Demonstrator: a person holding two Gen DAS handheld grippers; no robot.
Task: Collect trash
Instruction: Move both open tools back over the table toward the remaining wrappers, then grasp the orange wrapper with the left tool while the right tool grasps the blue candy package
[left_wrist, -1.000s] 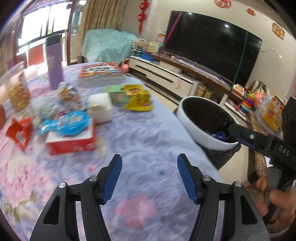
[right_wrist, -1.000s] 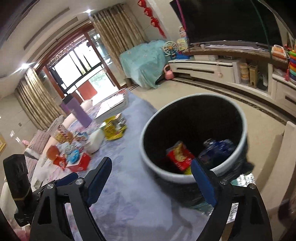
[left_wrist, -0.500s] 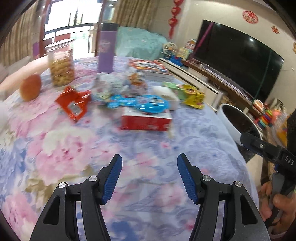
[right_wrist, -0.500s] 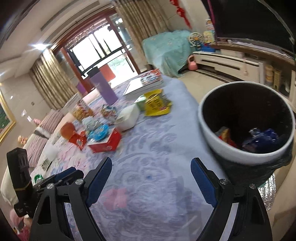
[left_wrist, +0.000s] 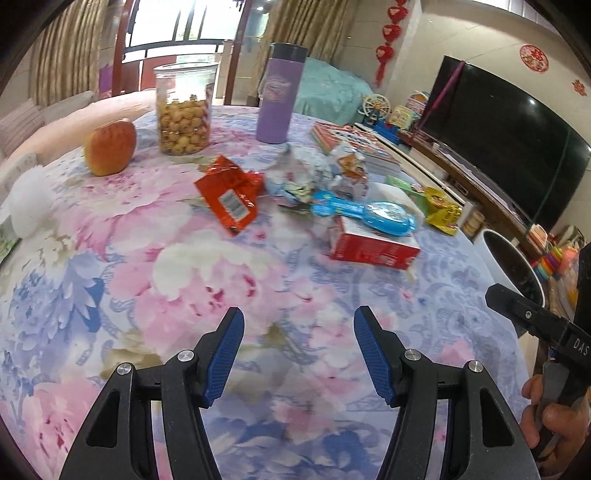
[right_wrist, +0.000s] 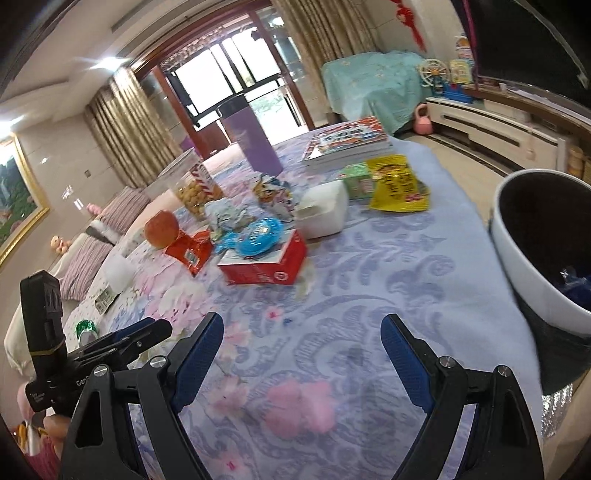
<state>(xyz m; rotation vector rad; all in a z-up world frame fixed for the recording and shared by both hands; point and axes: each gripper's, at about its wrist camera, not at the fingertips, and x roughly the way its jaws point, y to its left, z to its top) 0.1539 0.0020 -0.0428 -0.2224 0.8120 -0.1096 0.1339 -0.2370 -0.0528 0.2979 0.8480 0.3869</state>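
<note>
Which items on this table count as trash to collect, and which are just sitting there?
Likely for the job:
- red wrapper
- crumpled wrappers
- blue packet
- yellow packet
- bin, some trash already inside

Just lying about:
- apple
- snack jar
- purple flask
- books
- red box
- white box, probably

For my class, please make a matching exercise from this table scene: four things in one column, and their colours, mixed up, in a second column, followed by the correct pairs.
Things
1. tall flask
2. crumpled snack wrapper
3. snack bag beside the book stack
4. bin at the table's edge

Colours
A. yellow
B. white outside, black liner inside
C. purple
D. red-orange

Pairs: 1-C, 2-D, 3-A, 4-B
</note>
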